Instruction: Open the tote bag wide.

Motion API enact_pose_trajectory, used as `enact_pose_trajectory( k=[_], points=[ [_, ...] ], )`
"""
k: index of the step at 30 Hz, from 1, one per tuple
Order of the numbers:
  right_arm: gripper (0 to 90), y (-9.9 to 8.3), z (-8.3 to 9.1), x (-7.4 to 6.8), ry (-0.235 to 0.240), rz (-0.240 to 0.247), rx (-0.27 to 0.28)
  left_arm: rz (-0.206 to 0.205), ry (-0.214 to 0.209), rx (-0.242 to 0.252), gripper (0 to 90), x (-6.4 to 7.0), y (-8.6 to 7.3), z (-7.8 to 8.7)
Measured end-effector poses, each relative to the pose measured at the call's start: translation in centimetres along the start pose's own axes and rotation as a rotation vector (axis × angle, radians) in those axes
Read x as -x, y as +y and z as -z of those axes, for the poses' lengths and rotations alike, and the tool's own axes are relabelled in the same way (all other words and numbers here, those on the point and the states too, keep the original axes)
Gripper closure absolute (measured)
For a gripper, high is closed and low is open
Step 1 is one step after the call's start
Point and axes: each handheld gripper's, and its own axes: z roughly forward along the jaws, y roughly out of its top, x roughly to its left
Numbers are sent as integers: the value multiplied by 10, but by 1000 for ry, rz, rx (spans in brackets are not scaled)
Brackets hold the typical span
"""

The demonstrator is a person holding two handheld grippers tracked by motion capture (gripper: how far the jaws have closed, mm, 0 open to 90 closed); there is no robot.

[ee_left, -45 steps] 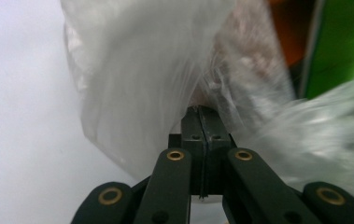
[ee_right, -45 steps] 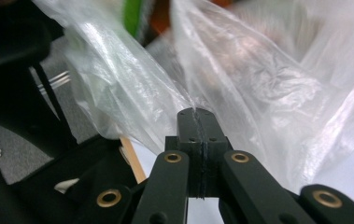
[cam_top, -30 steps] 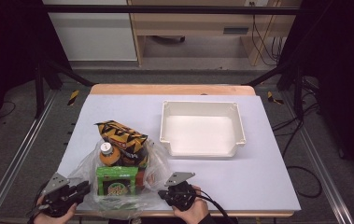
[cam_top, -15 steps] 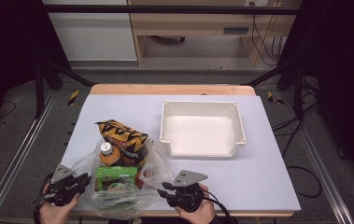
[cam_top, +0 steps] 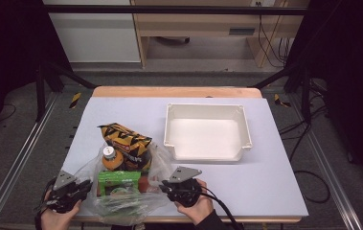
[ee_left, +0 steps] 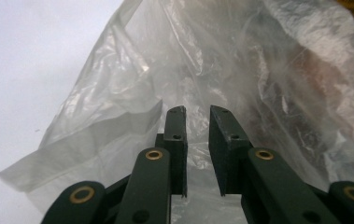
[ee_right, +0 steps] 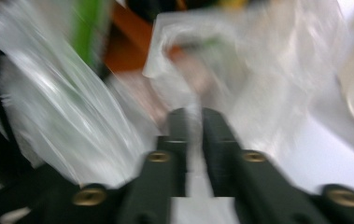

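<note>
Lying at the table's near left edge in the high view: the left gripper, held in a person's left hand. In the left gripper view its jaws stand nearly closed, a narrow gap between them, with a fold of the clear plastic bag running between them; whether the film is actually pinched cannot be told.

Next right: the clear plastic bag itself, resting on the white table at the near edge, between the two grippers. Contents seen through it: an orange-bodied bottle with a white cap, a green packet nearest the person, and a yellow-and-black snack bag sticking out of the far side.

Next right: the right gripper, held in the right hand, touching the bag's right edge. The right gripper view is blurred; its jaws stand close together with bag film between them, grip uncertain.

Far right: a white rectangular bin, well apart from the bag.
</note>
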Motion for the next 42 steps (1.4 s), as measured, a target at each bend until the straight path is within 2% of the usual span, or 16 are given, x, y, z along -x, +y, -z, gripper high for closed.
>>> enact_pose_trajectory(
  k=[2, 7, 9, 12, 15, 17, 20, 24, 28, 32, 35, 37, 39, 42],
  points=[
    [898, -9, -2, 6, -13, -15, -36, -1, 2, -7, 767, 1, -1, -1],
    [900, -29, -9, 18, -59, -56, -80, -9, 10, -18, 772, 2, -4, -2],
    [900, -33, -9, 23, -57, -87, -66, -13, 16, -19, 775, 2, -4, -2],
    [900, -33, -10, 23, -96, -88, -53, -19, 22, -21, 777, 3, -5, -2],
    [900, -33, -13, 24, -143, -62, -38, -16, 20, -20, 777, 3, -5, -2],
    [900, -32, -14, 26, -155, -64, -35, -14, 17, -20, 777, 3, -5, -2],
    [888, -32, -14, 27, -156, -67, -36, -2, 11, -13, 772, 2, -4, -2],
    [806, -32, -12, 26, -130, -71, -30, 18, -8, 20, 737, 1, -3, 1],
    [676, -29, -5, 24, -99, -71, 14, 26, -14, 72, 697, 1, 1, 9],
    [610, -25, 5, 24, -69, -81, 61, 22, -12, 135, 616, 2, 7, 19],
    [572, -21, 12, 23, -58, -81, 95, 14, -15, 186, 566, 3, 14, 28],
    [559, -17, 17, 23, -46, -85, 123, 10, -12, 209, 557, 3, 18, 33],
    [552, -12, 23, 22, -37, -86, 152, 15, -28, 230, 546, 3, 23, 38],
    [552, -4, 33, 22, -33, -87, 205, 7, -18, 251, 526, 2, 32, 45]
  ],
)
